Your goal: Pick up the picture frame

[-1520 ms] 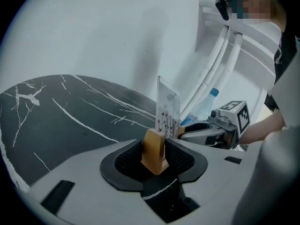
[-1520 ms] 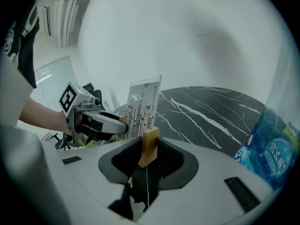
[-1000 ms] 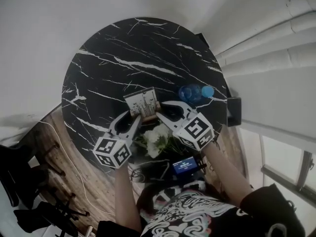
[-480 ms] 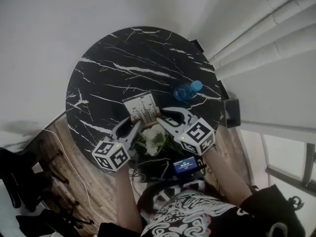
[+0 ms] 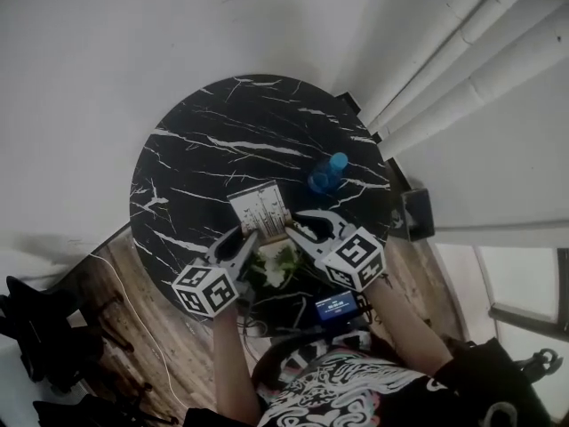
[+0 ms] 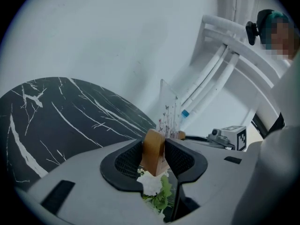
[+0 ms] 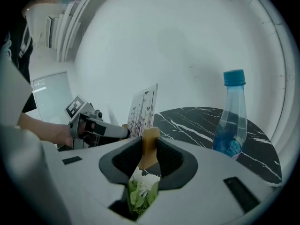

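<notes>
The picture frame (image 5: 260,210) was held between two grippers, one at each end of its wooden base (image 6: 153,149). The left gripper (image 5: 245,241) had its jaws clamped on one end block, and the right gripper (image 5: 299,228) had its jaws clamped on the opposite end. This two-point hold kept the clear panel (image 6: 169,109) upright and probably prevented the narrow base from twisting, while no pad touched the printed sheet. The frame sat over the near edge of the round black marble table (image 5: 222,140) and appeared to be raised clear of the top, although no view confirmed the gap beneath it. A blue-capped bottle (image 5: 327,174) stood upright on the table just beyond the right gripper, near enough that a sideways swing of that end could strike it. White flowers (image 5: 277,265) lay directly below the base, between the two grippers, and would be brushed if the frame were lowered. The far half of the table carried nothing in the way.
</notes>
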